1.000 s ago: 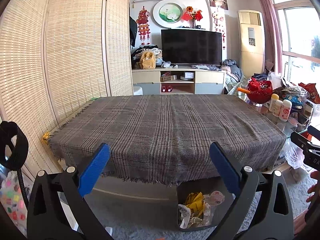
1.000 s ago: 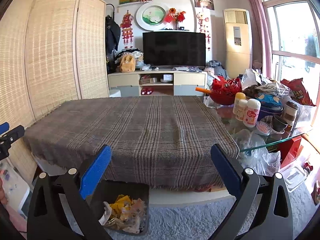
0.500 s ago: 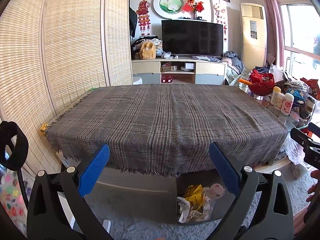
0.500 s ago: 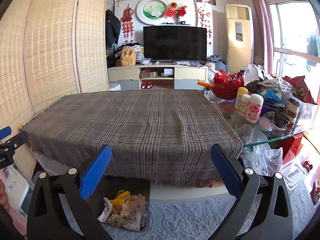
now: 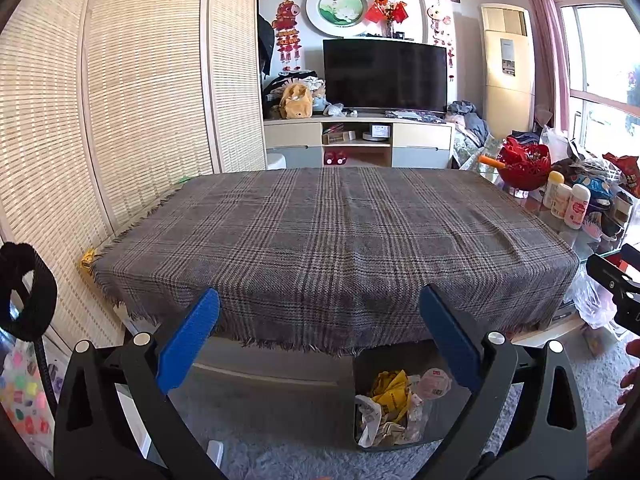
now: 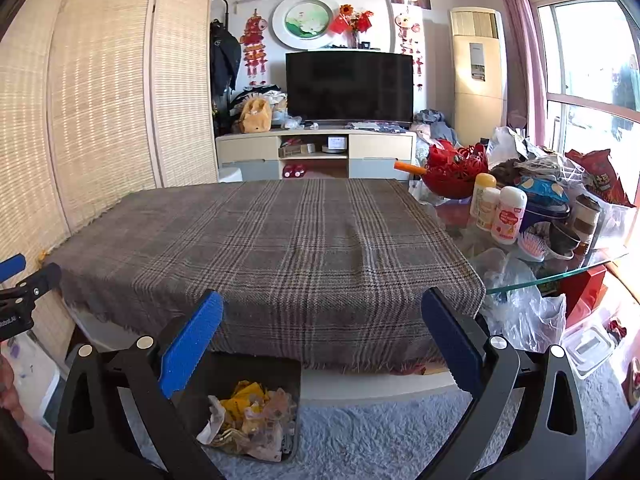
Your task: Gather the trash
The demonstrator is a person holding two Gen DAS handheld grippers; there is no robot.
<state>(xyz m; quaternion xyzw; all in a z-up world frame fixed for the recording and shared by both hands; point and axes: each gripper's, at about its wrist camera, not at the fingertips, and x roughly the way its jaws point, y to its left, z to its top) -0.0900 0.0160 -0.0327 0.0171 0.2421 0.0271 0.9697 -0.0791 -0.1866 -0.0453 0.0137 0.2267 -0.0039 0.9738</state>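
A dark bin [image 5: 362, 364] on the floor under the table's front edge holds crumpled yellow and white trash [image 5: 390, 390]; it also shows in the right wrist view [image 6: 260, 364], with its trash [image 6: 250, 404]. The table wears a grey plaid cloth [image 5: 332, 232] that also shows in the right wrist view [image 6: 272, 240]; I see no trash on it. My left gripper [image 5: 320, 340] is open and empty, held in front of the table above the floor. My right gripper [image 6: 322, 340] is open and empty at the same height, to the right.
A glass side table [image 6: 560, 272] on the right carries bottles [image 6: 508, 216], a red bowl [image 6: 456, 172], snack bags and plastic bags. A woven screen [image 5: 120, 100] stands left. A TV unit [image 5: 360, 140] is behind. Grey rug [image 6: 380, 432] covers the floor.
Both grippers have risen a little and tilted down, so the table and bin sit lower in view. Both stay open and empty.
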